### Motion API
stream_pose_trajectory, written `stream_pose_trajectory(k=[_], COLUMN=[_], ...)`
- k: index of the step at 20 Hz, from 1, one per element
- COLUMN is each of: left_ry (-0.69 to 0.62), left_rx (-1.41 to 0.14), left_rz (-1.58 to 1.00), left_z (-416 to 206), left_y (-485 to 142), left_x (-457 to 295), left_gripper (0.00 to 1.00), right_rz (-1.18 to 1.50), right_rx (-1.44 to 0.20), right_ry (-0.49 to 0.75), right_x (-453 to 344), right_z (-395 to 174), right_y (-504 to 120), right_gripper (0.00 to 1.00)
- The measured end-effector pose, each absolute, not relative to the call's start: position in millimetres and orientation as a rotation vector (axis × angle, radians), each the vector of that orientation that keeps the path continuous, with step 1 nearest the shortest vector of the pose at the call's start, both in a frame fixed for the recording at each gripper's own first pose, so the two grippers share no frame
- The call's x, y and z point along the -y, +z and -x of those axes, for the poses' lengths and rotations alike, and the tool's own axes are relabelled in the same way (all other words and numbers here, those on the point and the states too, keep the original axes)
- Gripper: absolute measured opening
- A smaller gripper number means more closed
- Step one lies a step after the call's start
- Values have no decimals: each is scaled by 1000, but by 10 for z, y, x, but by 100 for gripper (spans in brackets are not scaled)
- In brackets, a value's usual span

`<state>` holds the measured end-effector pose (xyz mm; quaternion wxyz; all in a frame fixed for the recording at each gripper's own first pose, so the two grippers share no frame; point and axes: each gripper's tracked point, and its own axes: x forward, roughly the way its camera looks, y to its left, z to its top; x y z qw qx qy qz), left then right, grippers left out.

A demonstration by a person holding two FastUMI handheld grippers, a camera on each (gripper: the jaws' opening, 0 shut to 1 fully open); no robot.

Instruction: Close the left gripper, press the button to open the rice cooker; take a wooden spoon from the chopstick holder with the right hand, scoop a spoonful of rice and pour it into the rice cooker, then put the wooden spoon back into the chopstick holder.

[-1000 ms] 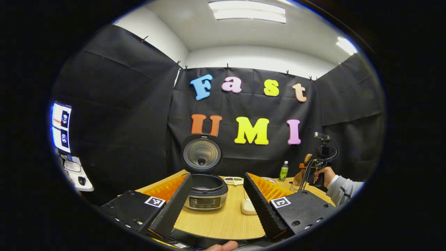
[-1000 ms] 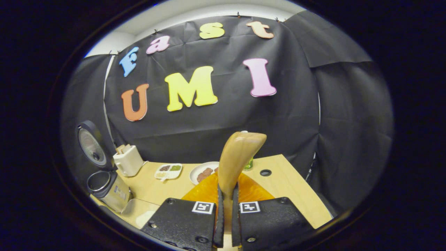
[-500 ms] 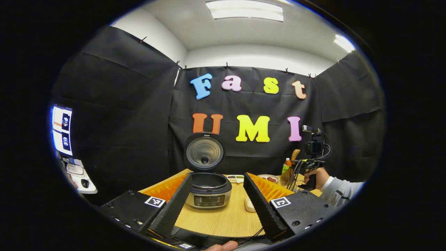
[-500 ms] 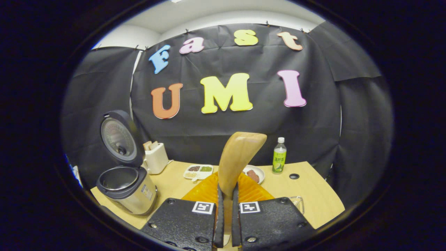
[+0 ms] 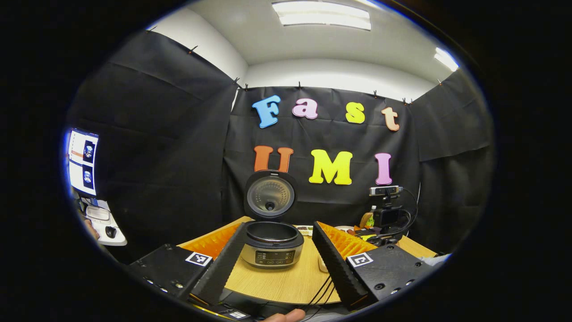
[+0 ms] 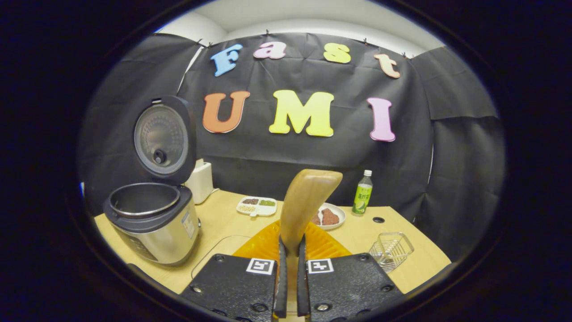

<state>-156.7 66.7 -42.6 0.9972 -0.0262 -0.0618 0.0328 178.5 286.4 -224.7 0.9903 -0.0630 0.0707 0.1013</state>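
Observation:
The silver rice cooker point(image 5: 271, 245) stands open on the wooden table, its round lid point(image 5: 270, 195) upright behind the empty pot. My left gripper point(image 5: 279, 267) hovers open in front of it, holding nothing. In the right gripper view the cooker point(image 6: 154, 228) sits at the left. My right gripper point(image 6: 290, 245) is shut on the handle of the wooden spoon point(image 6: 308, 199), whose bowl stands upright above the fingers. The wire chopstick holder point(image 6: 392, 250) lies to the right of it. Farther off in the left gripper view, the right gripper point(image 5: 385, 220) hangs right of the cooker.
A white box point(image 6: 201, 181) stands behind the cooker. A small divided dish point(image 6: 256, 205), a plate of red food point(image 6: 330, 217) and a green bottle point(image 6: 363, 197) line the table's back. A pale rounded tray point(image 6: 219, 250) lies just ahead of my right gripper.
My right gripper has carried the spoon left and lower towards the cooker, which now looms larger in its view. The left gripper stays open and has barely shifted.

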Motion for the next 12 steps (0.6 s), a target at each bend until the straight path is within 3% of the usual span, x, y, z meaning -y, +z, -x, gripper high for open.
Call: stream_pose_trajectory(k=[5, 12], left_ry=[61, 78], left_rx=[117, 82], left_rz=[47, 47], left_z=[1573, 1540], left_y=[-454, -551], left_x=[-647, -735], left_gripper=[94, 94], right_rz=[176, -27], right_rx=[-181, -307], right_ry=[167, 323], right_x=[-2990, -3391], right_z=[-1807, -1708], right_y=[-2595, -2756], right_gripper=[14, 14])
